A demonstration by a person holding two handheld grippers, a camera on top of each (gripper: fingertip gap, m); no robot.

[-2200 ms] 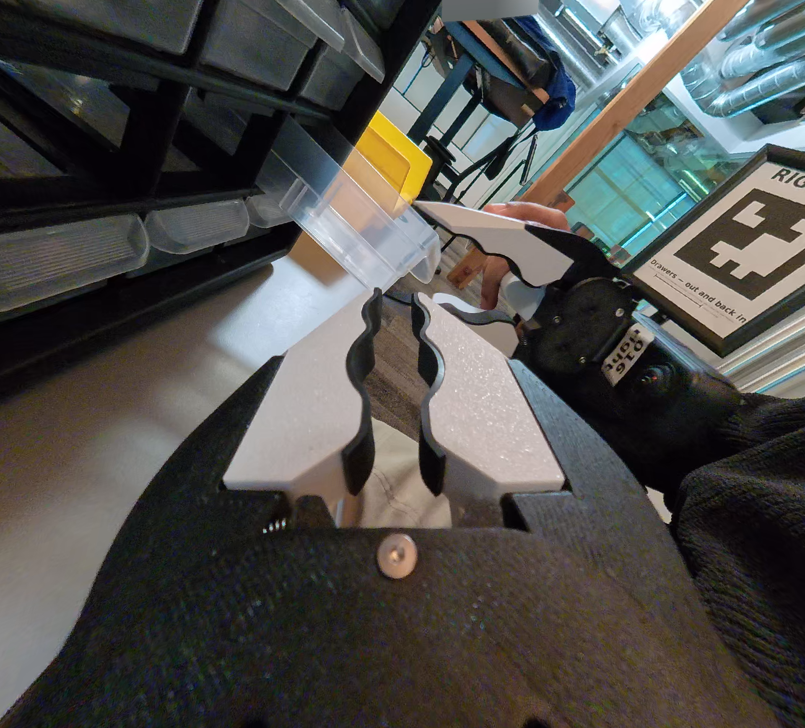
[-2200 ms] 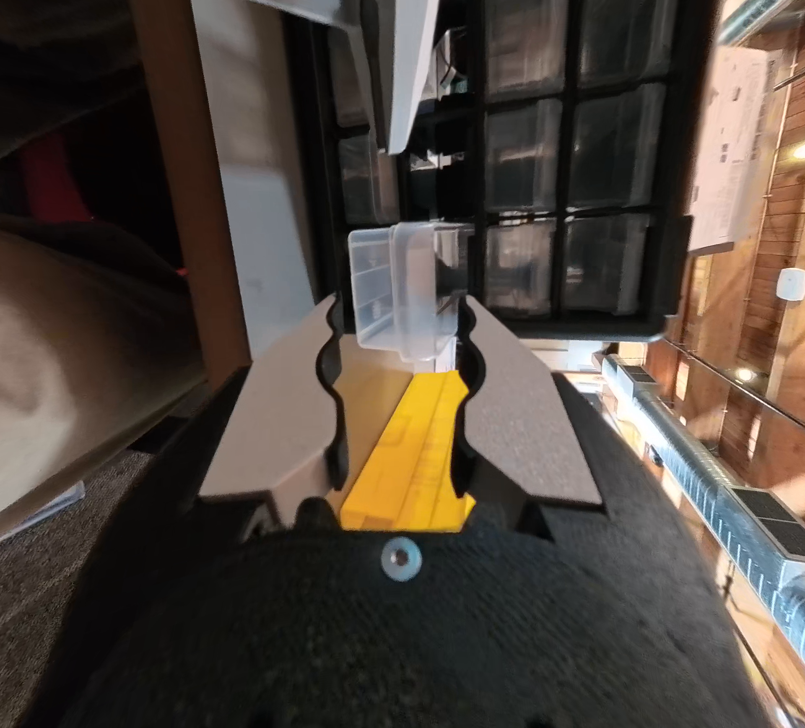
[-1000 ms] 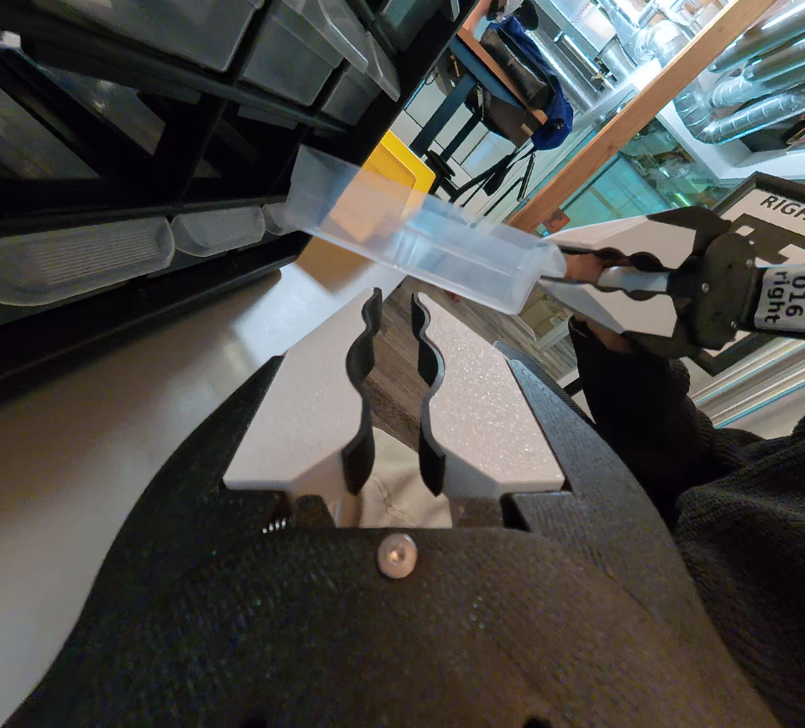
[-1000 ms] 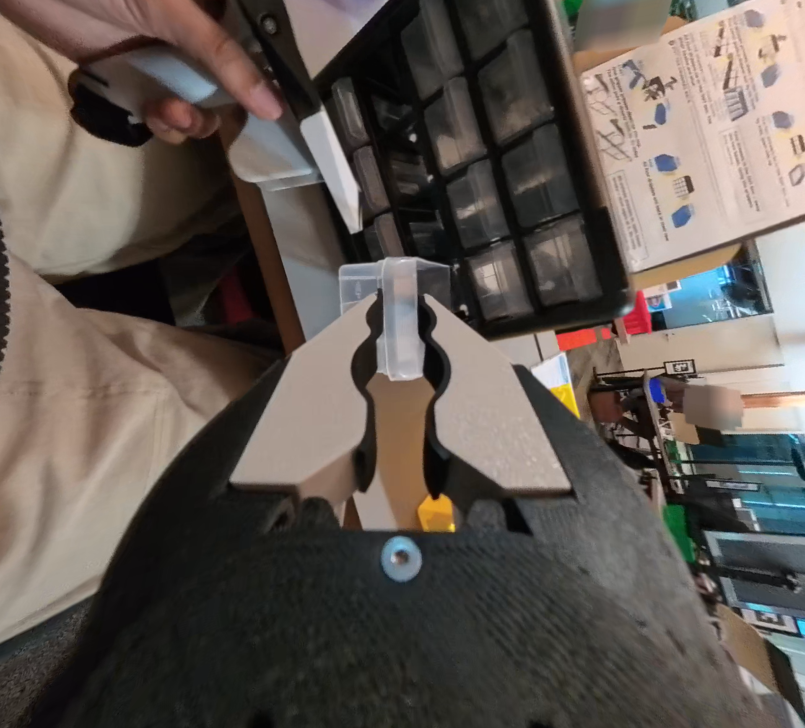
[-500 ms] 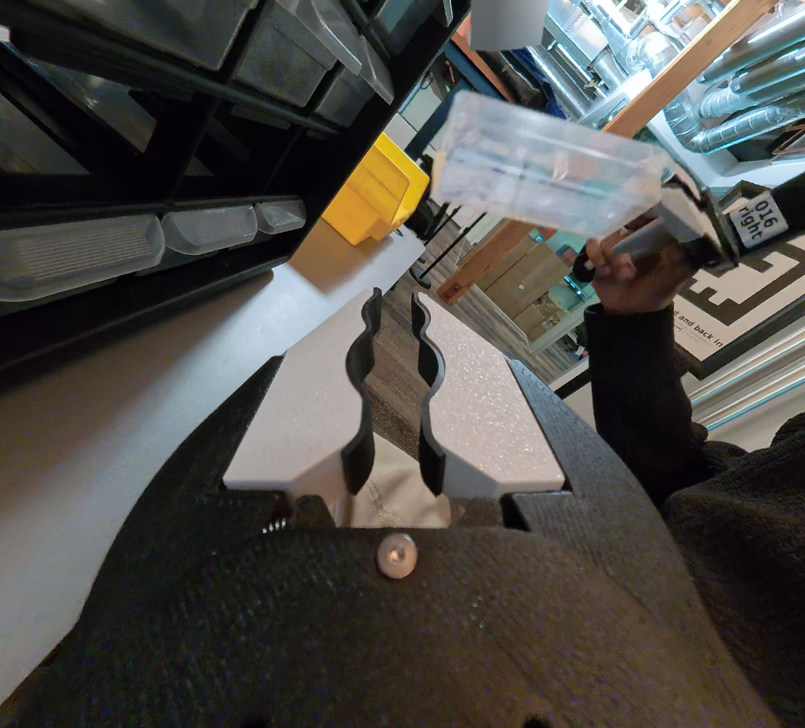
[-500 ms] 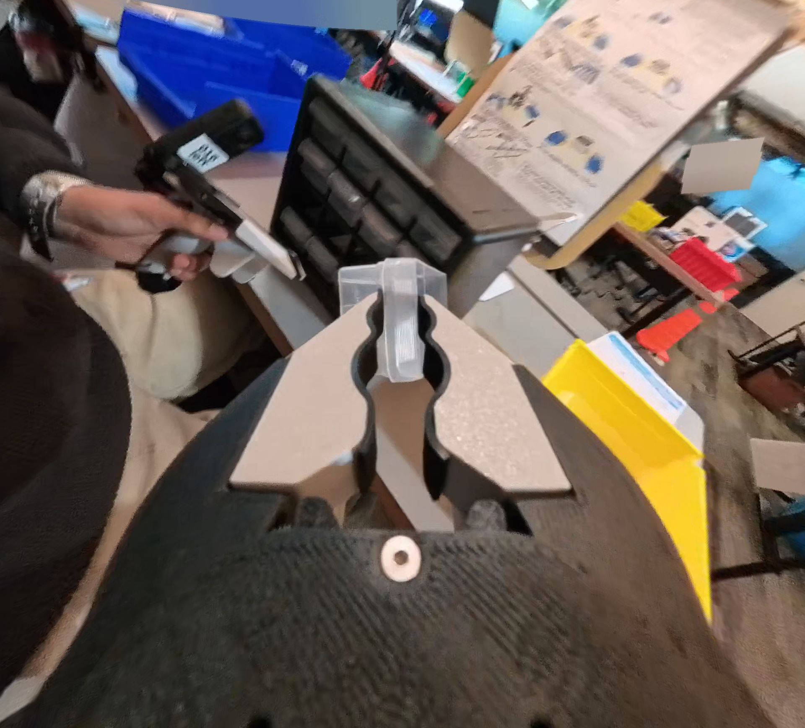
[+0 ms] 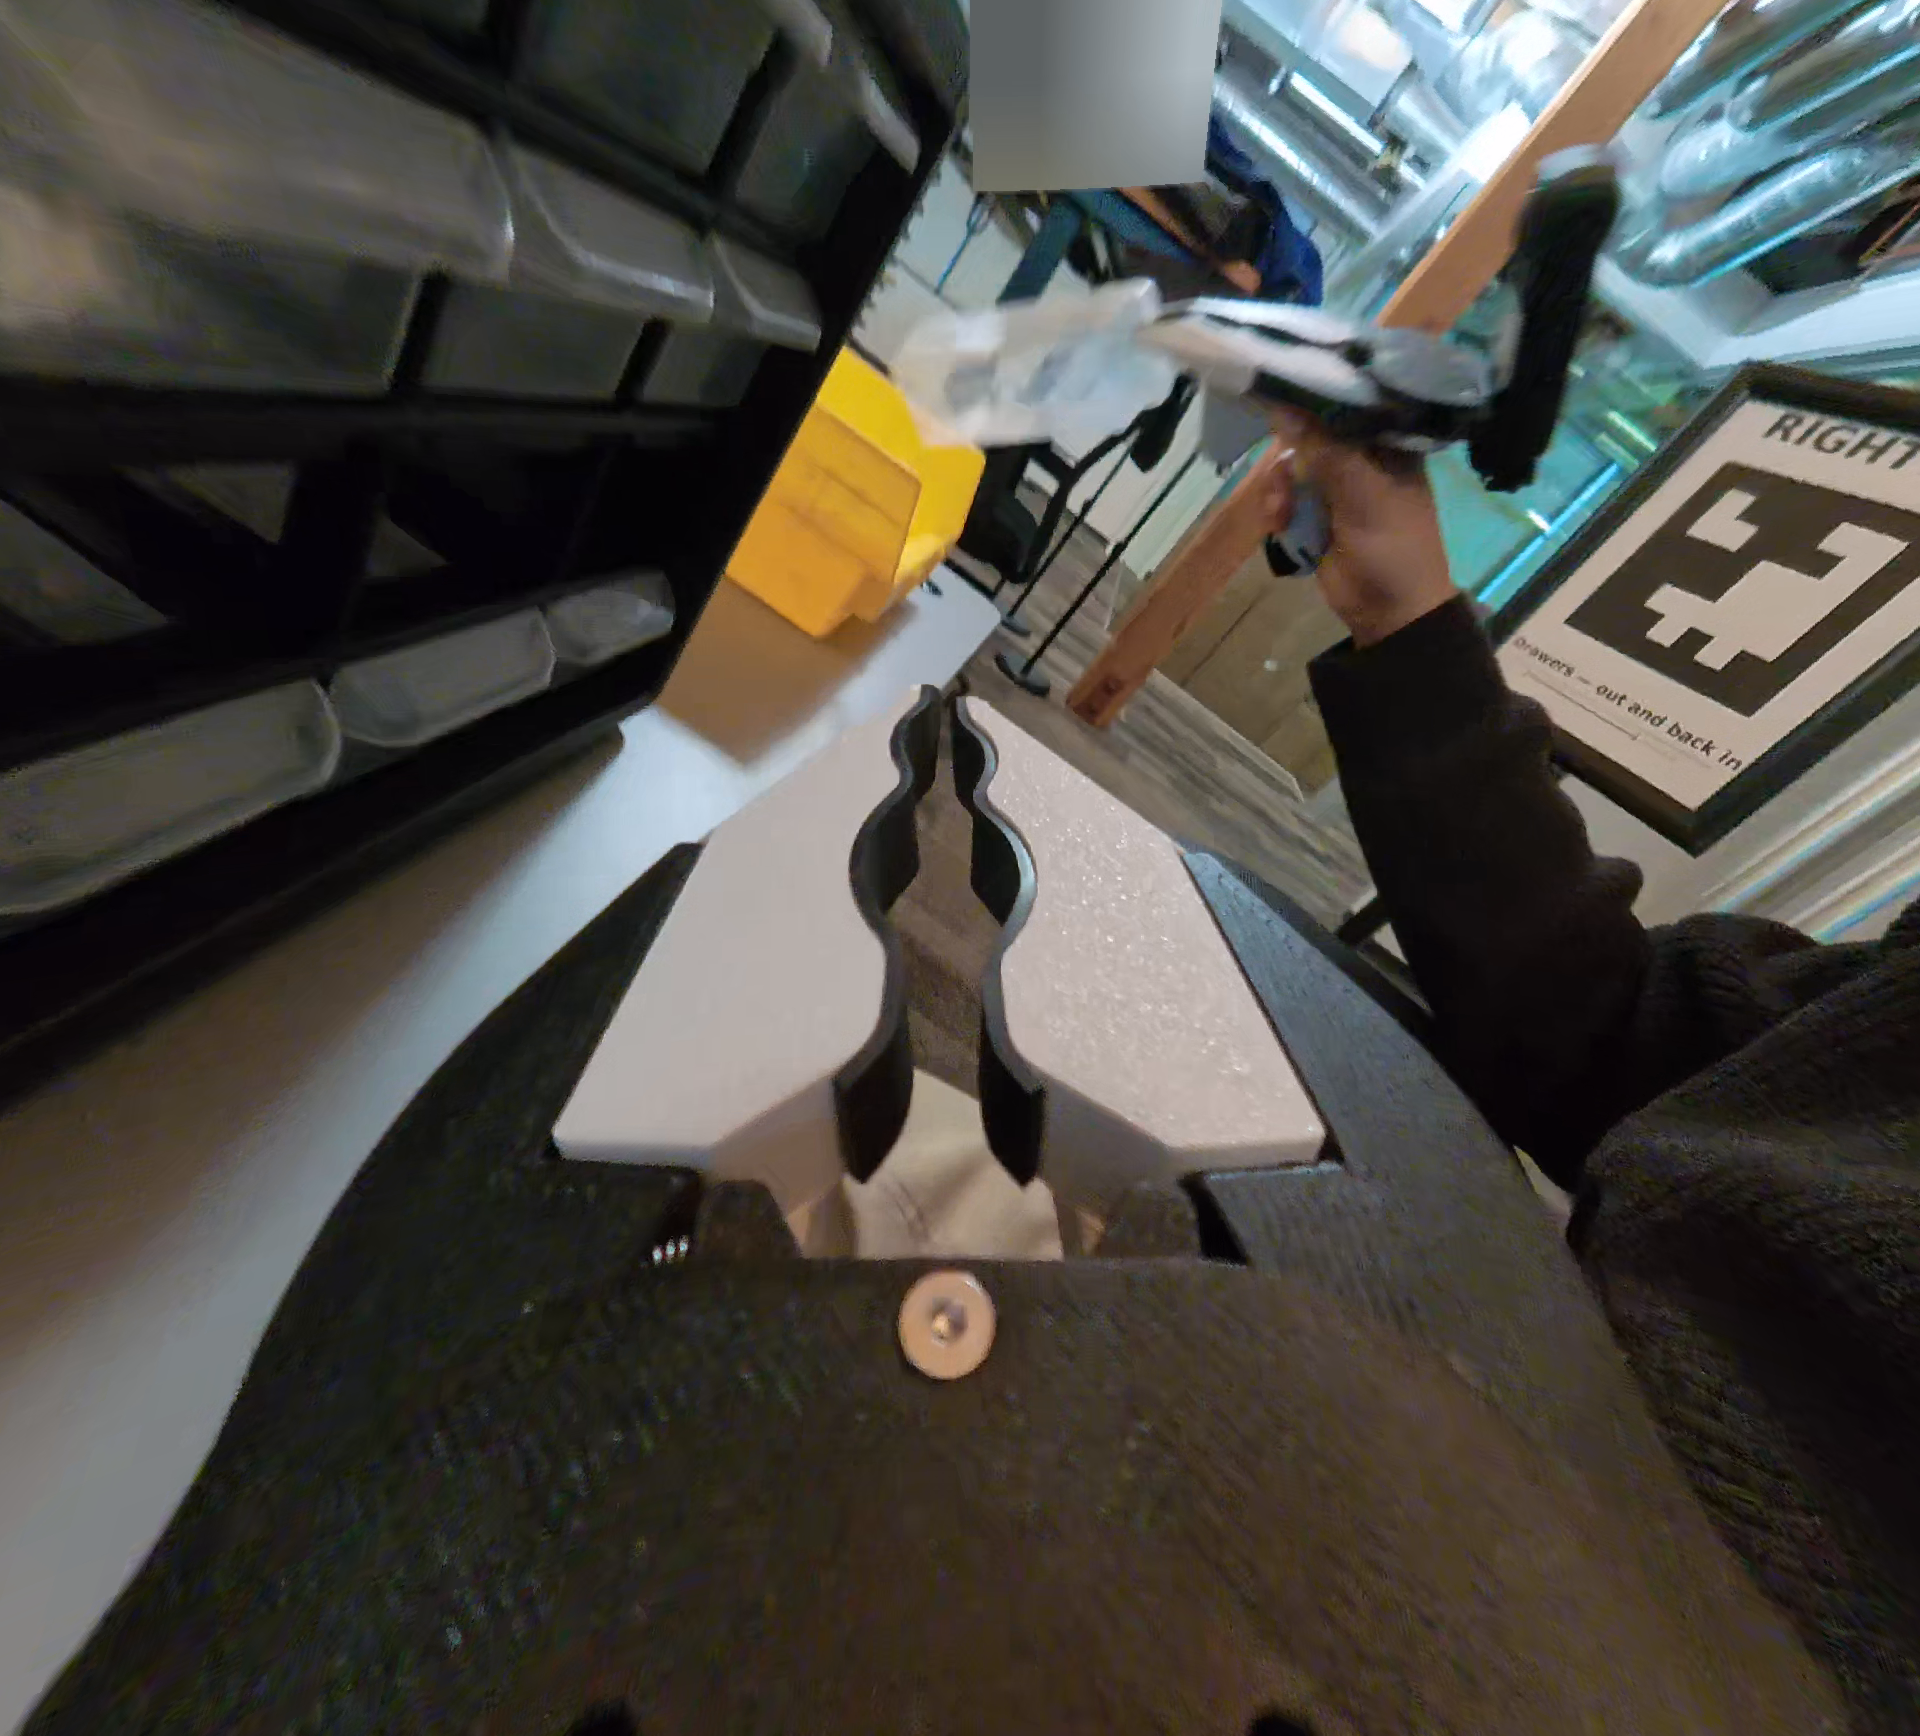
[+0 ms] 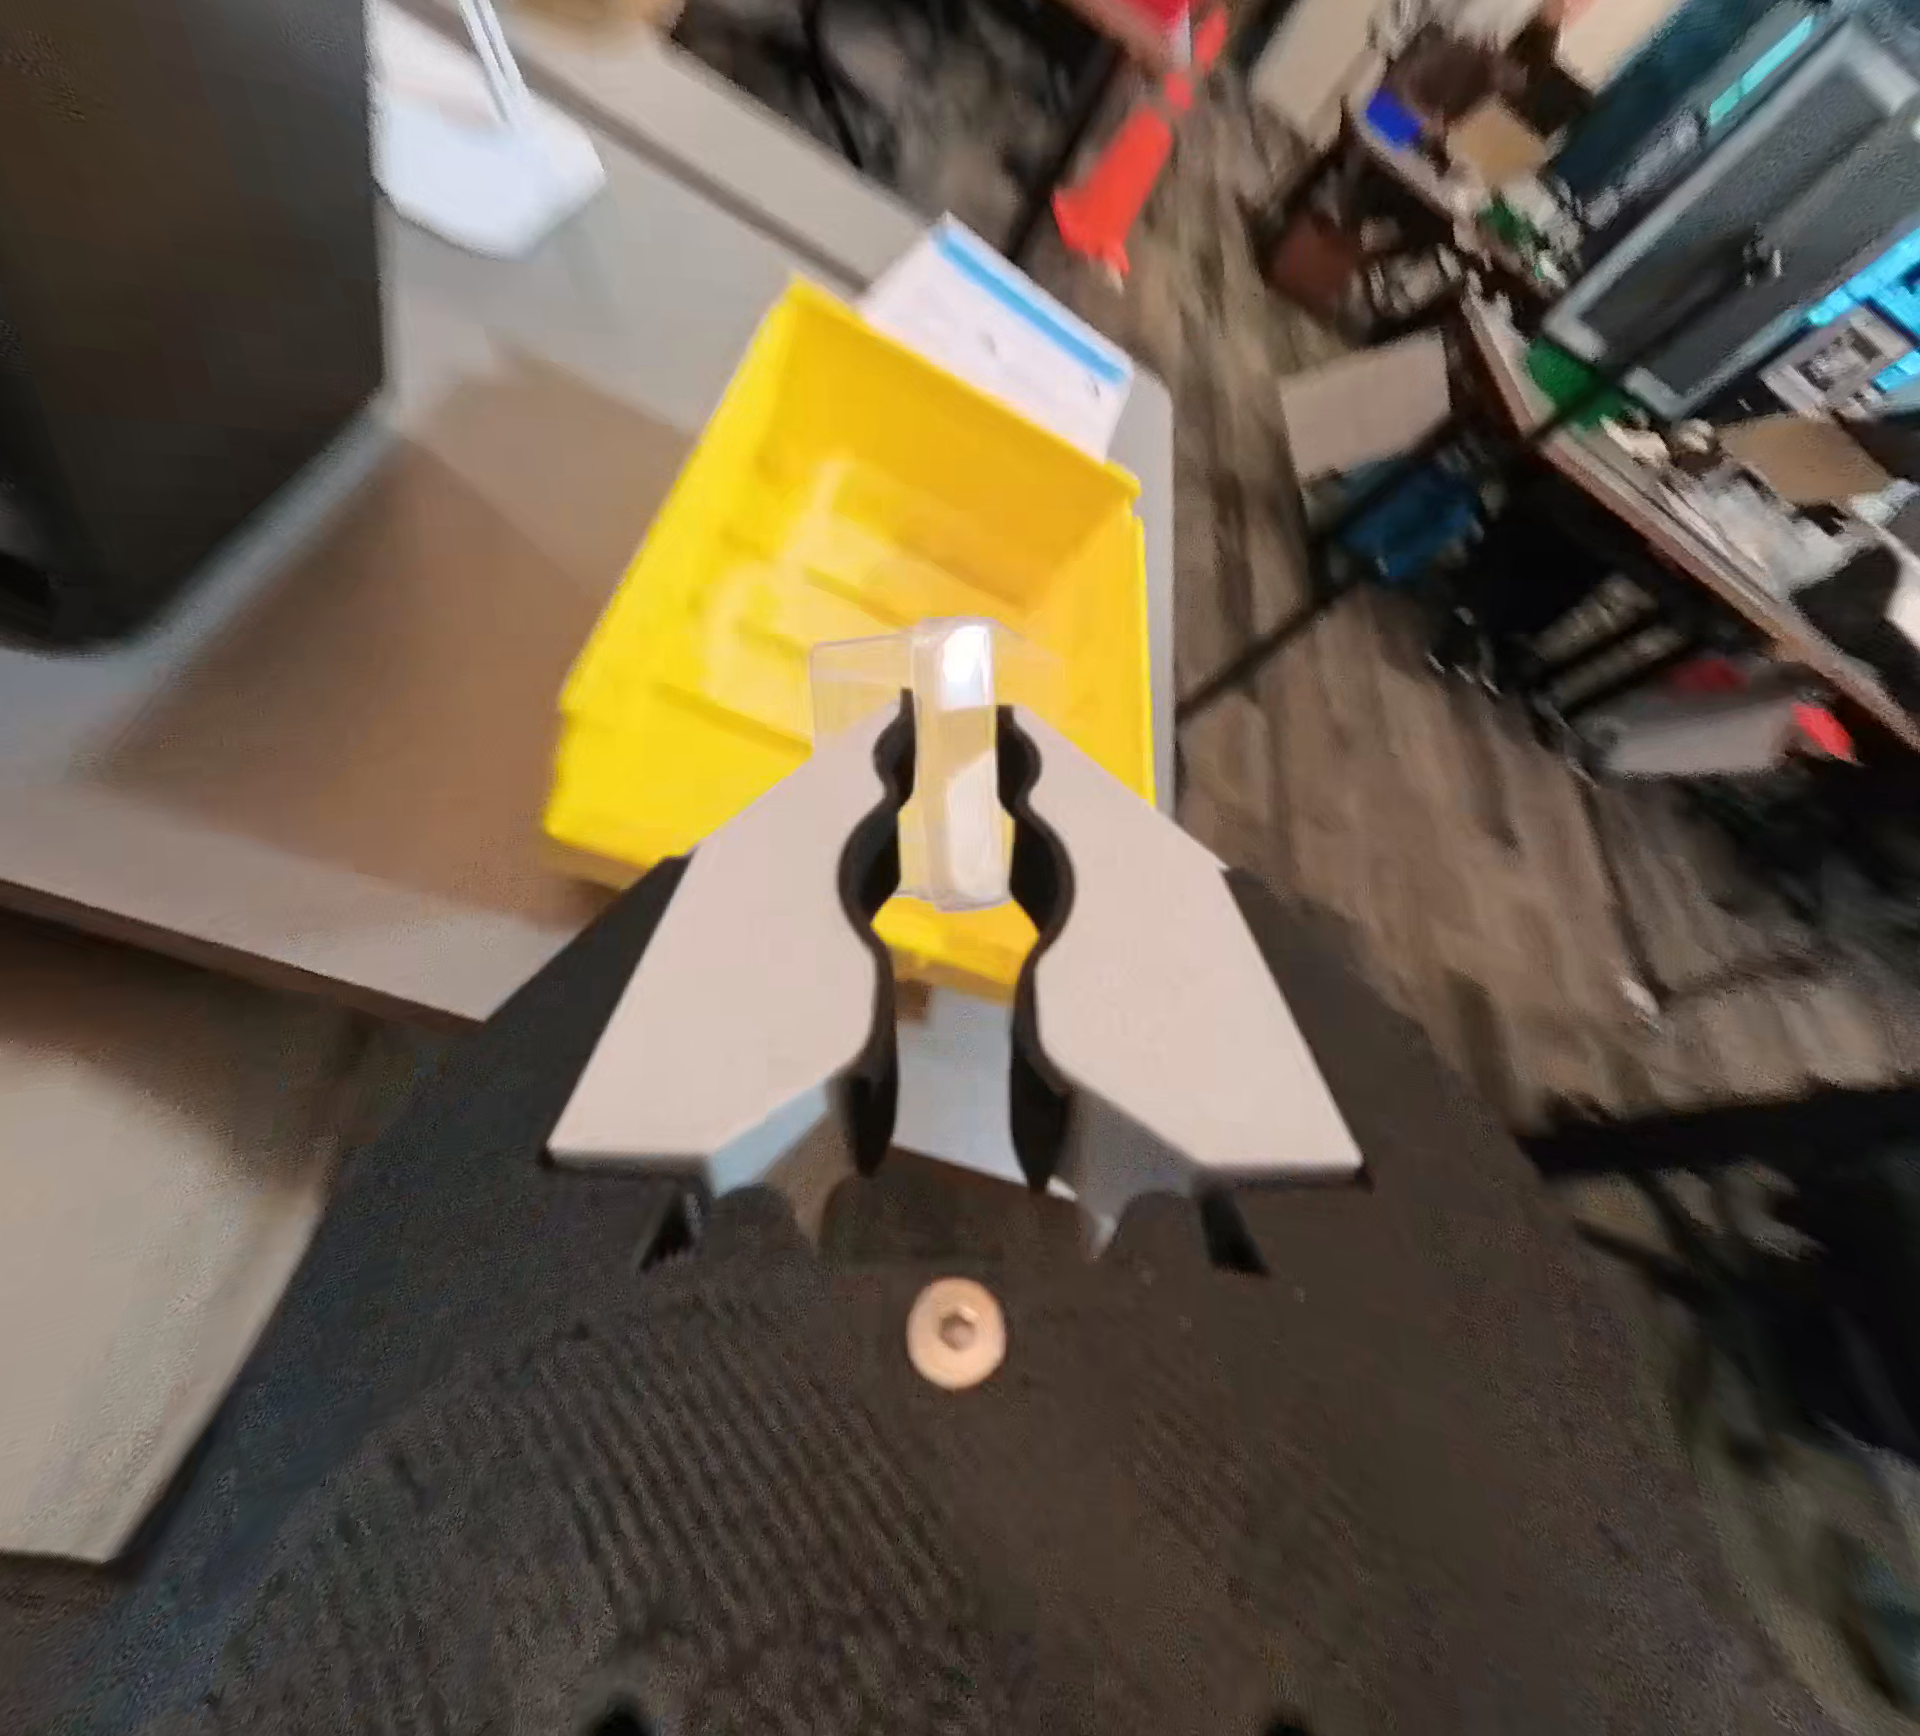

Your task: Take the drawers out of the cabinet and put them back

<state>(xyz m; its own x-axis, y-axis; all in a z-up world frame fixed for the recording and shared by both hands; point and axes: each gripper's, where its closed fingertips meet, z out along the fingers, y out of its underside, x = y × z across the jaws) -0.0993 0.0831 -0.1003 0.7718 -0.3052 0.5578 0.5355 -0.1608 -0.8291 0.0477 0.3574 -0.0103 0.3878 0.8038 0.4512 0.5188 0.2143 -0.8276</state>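
Starting with the left wrist view, the black multi-drawer cabinet [image 7: 436,315] fills the upper left, and 1 clear plastic drawer [image 7: 1029,372] is seen blurred at upper centre, held out in the air by the right gripper [image 7: 1174,346]; its long axis appears roughly level, pointing left toward the cabinet. The left gripper [image 7: 948,710] is empty, its jaws almost closed.

In the right wrist view, the drawer's tab is pinched between narrow jaws above the yellow plastic bin [image 8: 873,543]. Removal is judged done; reinsertion remains.
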